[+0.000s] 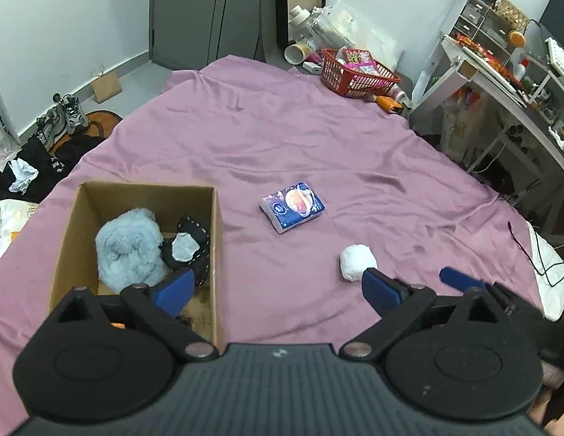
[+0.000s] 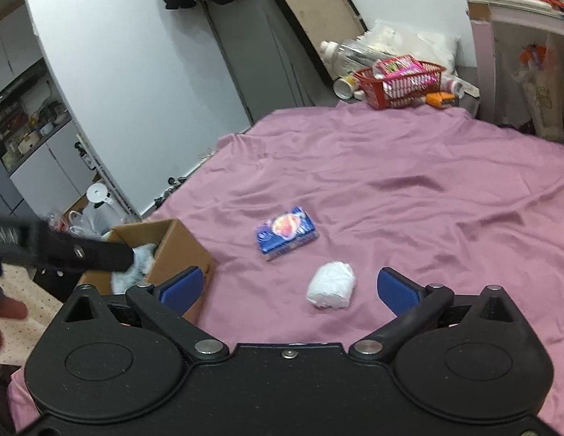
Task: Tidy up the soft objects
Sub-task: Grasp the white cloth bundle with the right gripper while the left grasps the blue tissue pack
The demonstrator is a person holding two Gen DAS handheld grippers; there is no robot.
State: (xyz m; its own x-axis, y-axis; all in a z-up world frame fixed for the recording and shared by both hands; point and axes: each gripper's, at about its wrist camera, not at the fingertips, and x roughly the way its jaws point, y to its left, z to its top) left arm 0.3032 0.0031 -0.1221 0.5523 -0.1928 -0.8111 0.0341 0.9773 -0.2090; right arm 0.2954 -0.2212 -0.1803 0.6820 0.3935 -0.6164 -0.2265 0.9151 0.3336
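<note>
An open cardboard box [image 1: 216, 254] sits on the pink sheet [image 1: 282, 127] at the left. Inside it lie a fluffy pale-blue item [image 1: 129, 250] and a black-and-white item [image 1: 189, 243]. A blue tissue pack [image 1: 292, 205] lies mid-sheet, and a white wrapped bundle [image 1: 356, 261] sits nearer me on the right. My left gripper [image 1: 278, 289] is open and empty, its left finger over the box's near corner. My right gripper [image 2: 290, 289] is open, with the white bundle [image 2: 331, 285] just ahead between its fingers, untouched. The tissue pack [image 2: 285, 234] and box [image 2: 172, 250] lie beyond.
A red basket [image 1: 358, 72] of packets stands at the far edge among bottles. A cluttered white desk [image 1: 500, 83] borders the right side. Shoes [image 1: 63, 120] and dark clothes lie on the floor at left. A white pillow [image 1: 547, 272] with a black cable is at right.
</note>
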